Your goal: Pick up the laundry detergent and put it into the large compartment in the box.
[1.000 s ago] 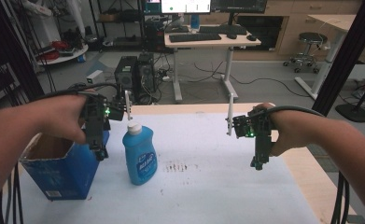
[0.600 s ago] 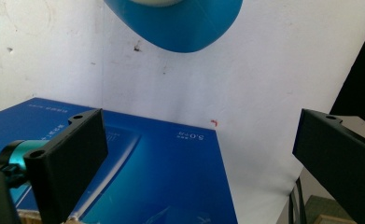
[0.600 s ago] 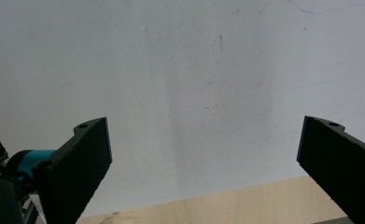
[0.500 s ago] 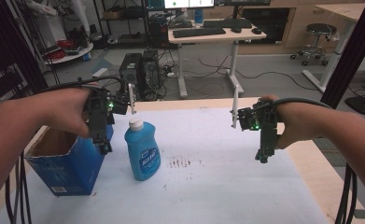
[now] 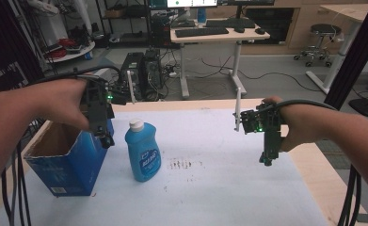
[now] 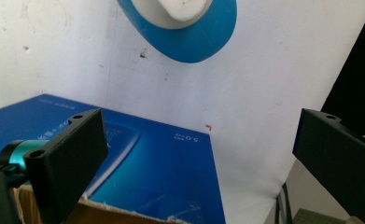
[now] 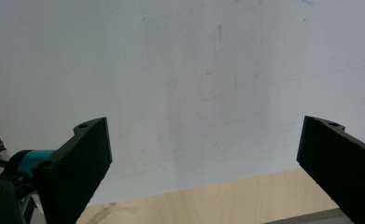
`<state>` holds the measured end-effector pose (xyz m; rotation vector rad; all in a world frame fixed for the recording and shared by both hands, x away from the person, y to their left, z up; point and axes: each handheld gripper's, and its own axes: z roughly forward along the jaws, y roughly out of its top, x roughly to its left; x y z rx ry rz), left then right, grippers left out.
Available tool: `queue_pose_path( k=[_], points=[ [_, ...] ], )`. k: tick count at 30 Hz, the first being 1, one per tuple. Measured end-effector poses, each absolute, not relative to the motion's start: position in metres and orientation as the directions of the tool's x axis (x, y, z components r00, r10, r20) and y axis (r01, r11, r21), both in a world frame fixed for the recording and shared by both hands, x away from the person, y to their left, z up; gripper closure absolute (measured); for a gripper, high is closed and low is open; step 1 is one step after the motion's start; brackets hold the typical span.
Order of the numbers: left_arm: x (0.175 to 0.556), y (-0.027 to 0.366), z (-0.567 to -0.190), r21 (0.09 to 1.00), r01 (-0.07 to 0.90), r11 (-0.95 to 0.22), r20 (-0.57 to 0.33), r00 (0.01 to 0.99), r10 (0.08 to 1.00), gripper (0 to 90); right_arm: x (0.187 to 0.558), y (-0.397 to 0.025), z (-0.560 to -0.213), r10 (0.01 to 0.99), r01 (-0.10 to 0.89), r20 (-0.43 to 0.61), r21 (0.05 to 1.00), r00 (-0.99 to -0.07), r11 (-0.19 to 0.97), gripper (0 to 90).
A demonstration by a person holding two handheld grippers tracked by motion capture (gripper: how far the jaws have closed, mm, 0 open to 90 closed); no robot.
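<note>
Blue, white-capped and labelled, your soap bottle (image 5: 143,150) stands upright on the bench (image 5: 228,188), just right of the blue box (image 5: 66,162). Your left tongs (image 5: 105,139) over that box and your right tongs (image 5: 267,160) gape wide, empty.

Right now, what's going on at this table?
A person holds a gripper in each hand above a white-covered table. The left gripper hangs open over the near edge of an open blue cardboard box, next to an upright blue dish soap bottle with a white cap. The right gripper hangs open over bare table. Neither holds anything.
</note>
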<state>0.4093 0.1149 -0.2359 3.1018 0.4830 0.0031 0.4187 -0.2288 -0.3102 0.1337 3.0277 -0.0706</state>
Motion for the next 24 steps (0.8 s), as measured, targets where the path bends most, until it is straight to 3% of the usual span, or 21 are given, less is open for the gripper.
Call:
queue_pose_path(
  k=[11,24],
  points=[
    [0.413,0.099,-0.215,0.025,0.49,-0.871,-0.02,0.872,0.49,3.1,0.421,-0.226,-0.309,0.073,0.078,-0.111,-0.041,-0.991,0.996,2.1],
    [0.422,0.088,-0.212,0.048,0.637,-0.769,-0.087,0.77,0.632,3.1,0.42,-0.227,-0.301,0.075,0.081,-0.131,-0.04,-0.989,0.996,2.2]
  ],
)
